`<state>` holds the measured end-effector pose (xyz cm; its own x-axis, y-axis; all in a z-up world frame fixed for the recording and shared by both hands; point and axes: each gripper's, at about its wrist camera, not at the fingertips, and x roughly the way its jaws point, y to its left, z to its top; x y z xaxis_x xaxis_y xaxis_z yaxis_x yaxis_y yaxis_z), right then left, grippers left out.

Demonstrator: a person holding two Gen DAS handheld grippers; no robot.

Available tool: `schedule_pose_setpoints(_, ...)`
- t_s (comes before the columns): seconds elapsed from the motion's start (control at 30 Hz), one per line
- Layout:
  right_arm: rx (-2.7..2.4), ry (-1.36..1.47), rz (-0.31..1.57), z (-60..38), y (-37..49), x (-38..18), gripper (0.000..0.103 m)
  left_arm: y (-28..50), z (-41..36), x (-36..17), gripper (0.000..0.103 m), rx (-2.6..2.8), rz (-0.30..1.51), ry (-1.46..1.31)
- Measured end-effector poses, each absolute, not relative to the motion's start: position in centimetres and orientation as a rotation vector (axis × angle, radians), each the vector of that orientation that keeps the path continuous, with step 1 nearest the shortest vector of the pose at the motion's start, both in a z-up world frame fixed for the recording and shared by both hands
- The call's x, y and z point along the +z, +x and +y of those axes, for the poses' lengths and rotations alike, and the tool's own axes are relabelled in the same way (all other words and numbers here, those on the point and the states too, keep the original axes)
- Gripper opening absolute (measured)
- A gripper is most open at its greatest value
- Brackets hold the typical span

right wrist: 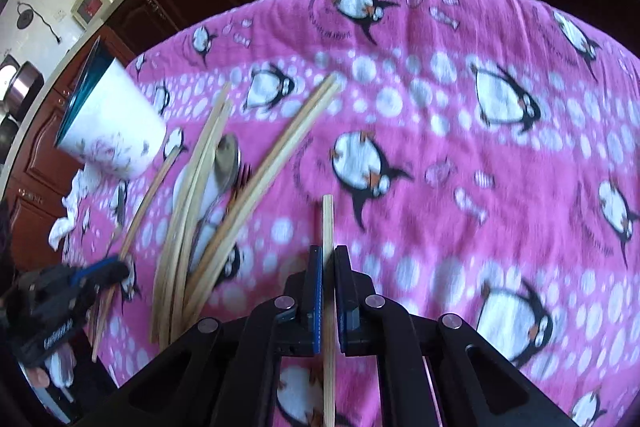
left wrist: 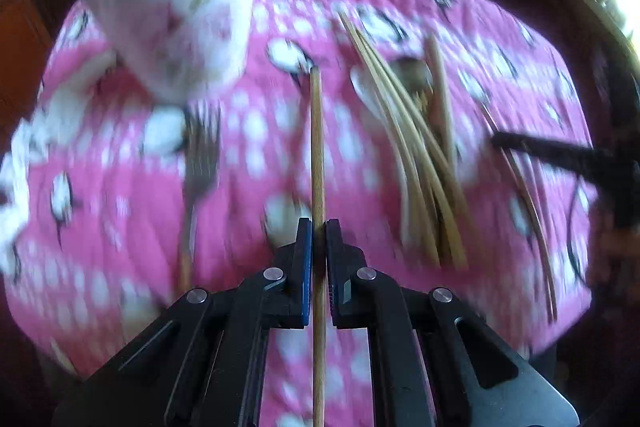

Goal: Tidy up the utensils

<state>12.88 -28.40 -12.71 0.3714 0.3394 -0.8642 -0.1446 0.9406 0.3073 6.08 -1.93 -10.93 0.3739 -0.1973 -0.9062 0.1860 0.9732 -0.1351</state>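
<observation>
Meanwhile, a white floral cup [left wrist: 180, 27] with a teal inside stands near the far left corner of the pink penguin tablecloth [left wrist: 500, 75], its contents hidden from me. My left gripper [left wrist: 319, 227] is clenched on one chopstick [left wrist: 317, 147], my right gripper [right wrist: 328, 253] on a second chopstick [right wrist: 328, 223], each stick running straight forward between the jaws. Between my two grippers lies a heap of loose chopsticks [right wrist: 192, 211] over a spoon [right wrist: 227, 159]; a fork [left wrist: 198, 163] rests just below the cup.
</observation>
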Motion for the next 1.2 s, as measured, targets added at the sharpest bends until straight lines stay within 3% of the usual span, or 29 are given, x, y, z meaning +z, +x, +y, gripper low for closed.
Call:
schedule_pose_setpoints(0.17, 0.314, 0.175, 1.186, -28.3, 12.3, -12.7, 0.006, 4.7, -2.9, -11.3, 0.008, -0.290, 1.181, 0.012)
schedule_pose_setpoints(0.33, 0.331, 0.164, 1.214, -27.5, 13.4, -12.5, 0.027, 8.2, -3.3, -9.9, 0.033, -0.291, 1.107, 0.002)
schedule_pose_setpoints(0.5, 0.323, 0.096, 1.212, -26.8, 13.9, -12.5, 0.027, 12.0, -4.3, -10.9, 0.033, -0.287, 1.119, 0.058)
schedule_pose_setpoints(0.67, 0.306, 0.084, 1.185, -26.3, 14.4, -12.9, 0.006, 13.4, -5.5, -12.3, 0.031, -0.302, 1.131, 0.141)
schedule_pose_setpoints(0.73, 0.309, 0.114, 1.177, -26.9, 14.1, -12.6, 0.005, 13.4, -5.4, -12.2, 0.009, -0.311, 1.134, 0.146)
schedule_pose_setpoints(0.9, 0.330, 0.155, 1.105, -28.2, 12.3, -10.2, 0.005, 13.0, -3.0, -9.7, 0.007, -0.362, 1.123, -0.041)
schedule_pose_setpoints(1.2, 0.430, 0.251, 0.918, -28.5, 9.5, -2.9, 0.005, 10.3, 0.0, -2.0, 0.007, -0.440, 0.930, -0.153)
